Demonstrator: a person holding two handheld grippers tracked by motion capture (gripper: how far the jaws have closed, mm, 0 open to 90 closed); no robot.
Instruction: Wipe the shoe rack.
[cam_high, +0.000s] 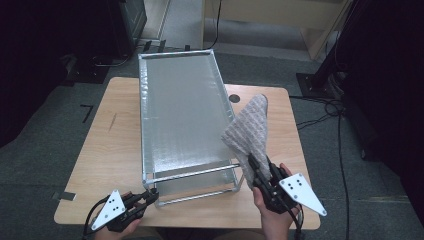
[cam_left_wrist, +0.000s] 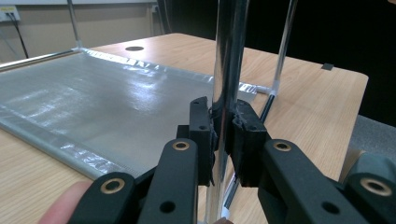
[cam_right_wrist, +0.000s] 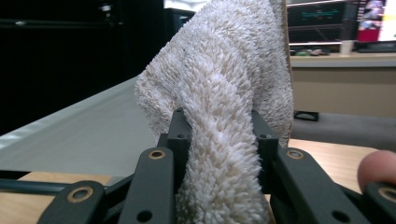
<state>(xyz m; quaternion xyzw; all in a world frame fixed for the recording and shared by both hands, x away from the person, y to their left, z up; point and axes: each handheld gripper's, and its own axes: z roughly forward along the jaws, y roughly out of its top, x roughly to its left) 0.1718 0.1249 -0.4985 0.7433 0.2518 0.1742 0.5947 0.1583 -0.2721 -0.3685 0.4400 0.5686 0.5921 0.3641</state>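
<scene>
**On the wooden counter, one hand-held gripper is clamping a rack post while the other is lifting a towel**

At the near edge of the wooden counter (cam_high: 100, 150), the left hand-held gripper (cam_high: 150, 196) is reaching in level from the lower left of the high view and is meeting the near left corner of the metal-framed rack (cam_high: 180, 115). Its own camera is showing the two black jaws pressing from either side on the upright chrome post (cam_left_wrist: 226, 70) of that rack, so the left hand-held gripper (cam_left_wrist: 224, 135) is holding the post tightly. The rack's pale, shimmering mesh shelf (cam_left_wrist: 93, 107) is stretching away behind the jaws, and a fingertip of the person is showing at the bottom left of that view.

Off the rack's near right corner, the right hand-held gripper (cam_high: 260, 172) is pointing up and away from the person, with the grey three-cornered plate (cam_high: 302, 194) lying on top of it. It is gripping a whitish terry towel (cam_high: 250, 130) by its lower end; the cloth is standing up above the jaws as a tapering fold, overlapping the rack's right edge in the high view. In the right gripper view the fluffy towel (cam_right_wrist: 224, 107) is bunching between the jaws of the right hand-held gripper (cam_right_wrist: 219, 140), which are pinching it from both sides, and it is rising past the top of the frame.
</scene>
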